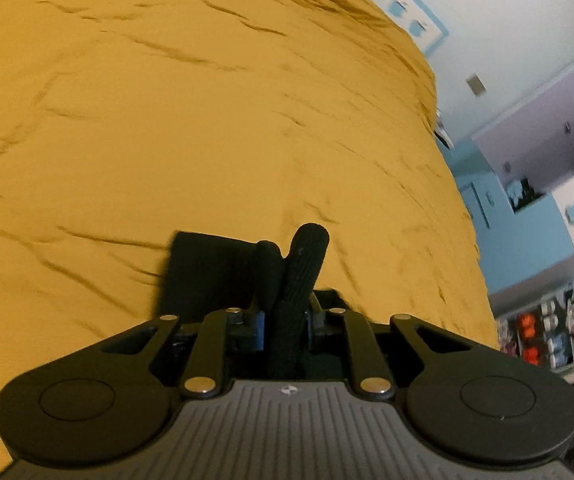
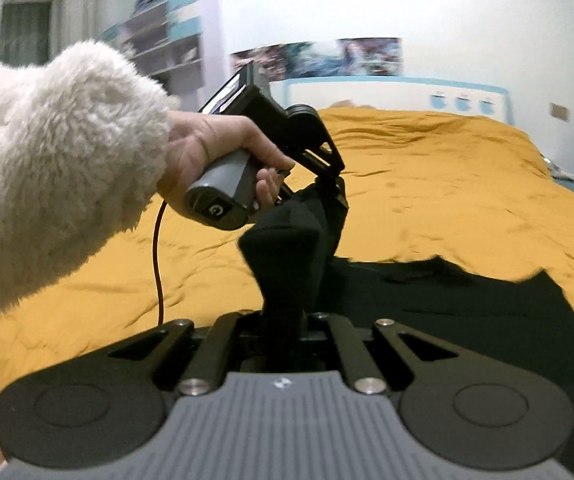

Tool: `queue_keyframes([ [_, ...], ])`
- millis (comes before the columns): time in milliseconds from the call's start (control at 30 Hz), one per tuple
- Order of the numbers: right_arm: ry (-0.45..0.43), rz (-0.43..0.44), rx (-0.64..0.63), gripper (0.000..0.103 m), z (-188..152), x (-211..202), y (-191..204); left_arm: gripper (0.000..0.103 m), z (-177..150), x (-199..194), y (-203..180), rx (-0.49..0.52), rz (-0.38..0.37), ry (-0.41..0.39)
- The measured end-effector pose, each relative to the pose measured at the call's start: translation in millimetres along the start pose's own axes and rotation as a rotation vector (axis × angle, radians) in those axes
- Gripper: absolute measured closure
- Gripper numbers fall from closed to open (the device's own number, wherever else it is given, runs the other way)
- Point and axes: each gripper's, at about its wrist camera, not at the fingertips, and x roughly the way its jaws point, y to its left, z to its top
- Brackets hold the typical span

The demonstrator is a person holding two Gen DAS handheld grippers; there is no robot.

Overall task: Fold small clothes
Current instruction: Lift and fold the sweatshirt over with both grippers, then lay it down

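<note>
**Both grippers pinch a black garment over the yellow bed**

The right gripper has its jaws closed on a bunched edge of the black garment, which trails onto the mustard bedspread. Beyond, the left gripper, held by a hand in a fluffy white sleeve, clamps the same cloth.

a wrinkled mustard-yellow bedspread covers the bed. white headboard with blue trim and apple shapes stands behind it, posters on the wall above, shelves to one side.
</note>
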Motion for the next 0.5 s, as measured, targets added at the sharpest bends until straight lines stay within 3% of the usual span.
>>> queue_keyframes([
  [267,-0.06,-0.082,0.153,0.103,-12.3,-37.2,-67.0,0.084,-22.7,39.7,-83.5,0.111,-0.008,0.002],
  [500,-0.108,-0.16,0.33,0.103,-35.9,-60.9,-129.0,0.084,-40.9,80.7,-129.7,0.155,-0.023,0.045],
])
